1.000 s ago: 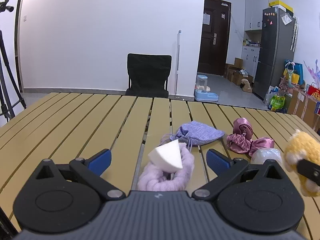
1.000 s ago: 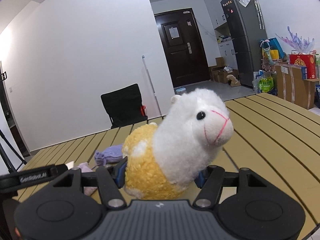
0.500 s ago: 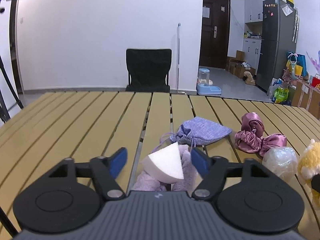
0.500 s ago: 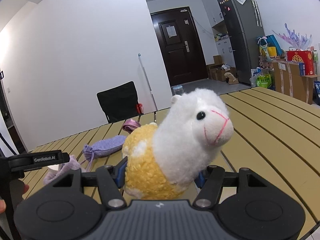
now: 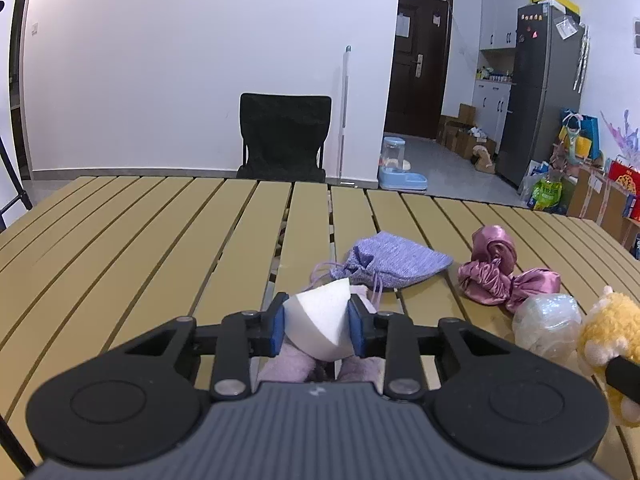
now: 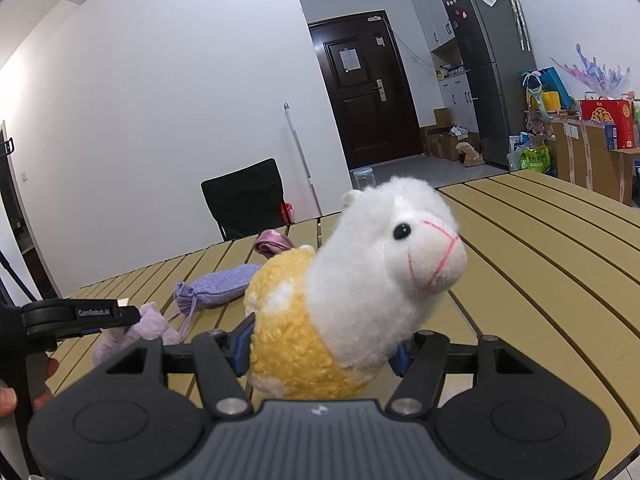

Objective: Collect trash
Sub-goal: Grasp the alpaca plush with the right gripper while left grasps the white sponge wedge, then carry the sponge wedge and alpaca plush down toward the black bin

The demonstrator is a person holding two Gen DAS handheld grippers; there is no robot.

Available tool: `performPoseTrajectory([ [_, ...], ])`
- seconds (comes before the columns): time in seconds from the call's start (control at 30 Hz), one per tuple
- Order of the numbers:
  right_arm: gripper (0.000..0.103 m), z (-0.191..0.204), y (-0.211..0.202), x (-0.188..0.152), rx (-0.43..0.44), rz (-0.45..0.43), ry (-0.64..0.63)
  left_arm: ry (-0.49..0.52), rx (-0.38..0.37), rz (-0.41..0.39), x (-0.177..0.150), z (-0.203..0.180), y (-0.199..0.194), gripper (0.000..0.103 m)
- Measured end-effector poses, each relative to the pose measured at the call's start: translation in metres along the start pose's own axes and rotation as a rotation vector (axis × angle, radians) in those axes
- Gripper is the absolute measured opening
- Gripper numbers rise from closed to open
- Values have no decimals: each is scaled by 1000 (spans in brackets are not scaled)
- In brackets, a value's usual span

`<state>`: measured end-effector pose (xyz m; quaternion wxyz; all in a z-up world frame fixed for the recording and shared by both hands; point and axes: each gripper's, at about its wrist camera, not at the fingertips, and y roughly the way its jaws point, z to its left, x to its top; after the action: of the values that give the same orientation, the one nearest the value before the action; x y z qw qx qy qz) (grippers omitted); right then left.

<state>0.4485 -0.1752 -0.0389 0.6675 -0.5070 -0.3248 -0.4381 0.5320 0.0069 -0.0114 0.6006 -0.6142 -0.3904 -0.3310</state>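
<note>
My left gripper [image 5: 318, 330] is shut on a white wedge-shaped sponge [image 5: 320, 322], which sits over a fluffy lilac scrunchie [image 5: 288, 366] on the slatted yellow table [image 5: 160, 240]. My right gripper [image 6: 320, 350] is shut on a yellow and white plush alpaca [image 6: 360, 280] and holds it above the table [image 6: 540, 260]. The alpaca [image 5: 608, 344] also shows at the right edge of the left wrist view. The left gripper's finger [image 6: 80, 314] shows at the left of the right wrist view, over the lilac scrunchie [image 6: 136, 332].
A purple drawstring pouch [image 5: 394, 260], a pink satin scrunchie [image 5: 500, 276] and a crumpled clear plastic ball [image 5: 548, 320] lie on the table. The pouch [image 6: 218, 288] also shows in the right wrist view. A black chair [image 5: 284, 140] stands beyond the far edge.
My left gripper has closed from wide open onto the white sponge. The right gripper, still holding the alpaca, has shifted so more of the table items show.
</note>
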Motion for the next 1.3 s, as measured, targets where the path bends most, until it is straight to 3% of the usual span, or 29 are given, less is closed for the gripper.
performPoseTrajectory([
  [0.6,62,5,-25,-9,41,-9,-10,-30,-134,-74,3,16,-70,30],
  [1.0,62,6,-65,-22,60,8,-6,19,-153,-128,-11,9,-137,30],
  [1.3,62,14,-107,-33,77,15,-38,52,-153,-123,-36,6,-187,30],
])
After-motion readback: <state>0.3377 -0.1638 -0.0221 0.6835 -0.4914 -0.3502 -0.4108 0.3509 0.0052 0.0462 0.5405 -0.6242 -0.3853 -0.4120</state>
